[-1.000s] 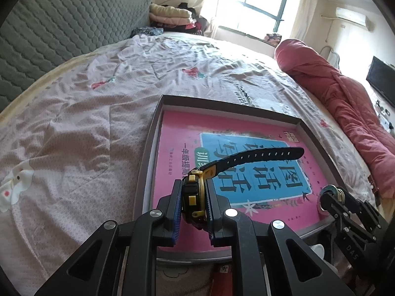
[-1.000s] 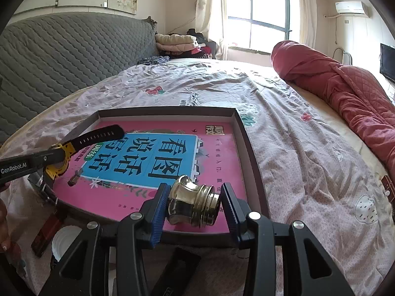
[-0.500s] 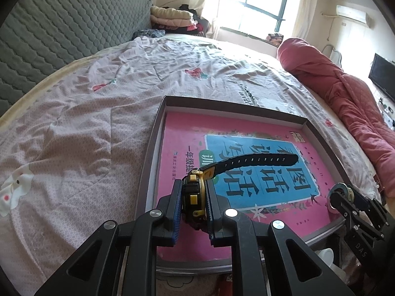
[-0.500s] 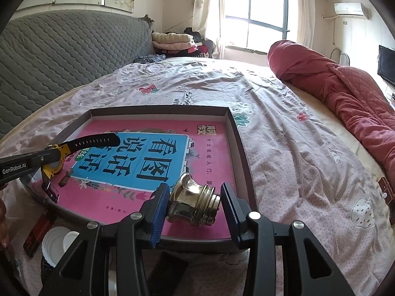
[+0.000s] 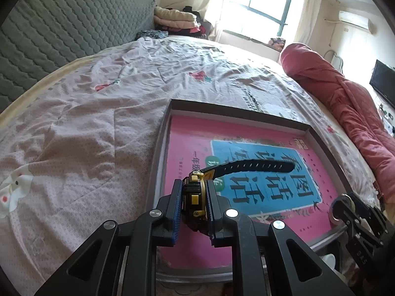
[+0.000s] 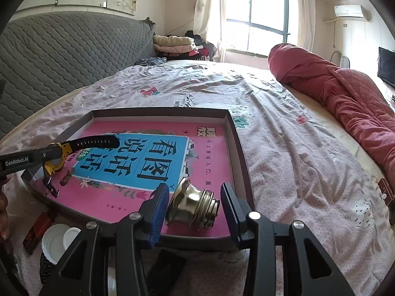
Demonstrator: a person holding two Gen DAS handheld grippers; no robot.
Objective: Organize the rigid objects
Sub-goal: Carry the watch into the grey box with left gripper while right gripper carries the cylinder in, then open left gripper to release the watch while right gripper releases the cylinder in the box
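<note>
A tray (image 6: 240, 148) holding a pink book (image 6: 207, 153) is set on a bed (image 6: 296, 153); open sheet is seen right of the tray. A watch (image 5: 195, 196) is clamped by the left gripper (image 5: 194, 192); a brass fitting (image 6: 193, 206) is held between the right gripper's (image 6: 195, 204) pads.

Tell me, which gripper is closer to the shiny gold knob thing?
Right. The right gripper has the brass knob between its fingers, over the tray's near corner. The left gripper is across the tray, shut on the watch.

Bright daylight from the window (image 6: 256, 22) far beyond the fingers, blown out to white glare there. Soft shadows under the fingers. Strong fisheye bending toward the edges, black corners. Sharp up close, no motion blur; slightly hazy far off.
</note>
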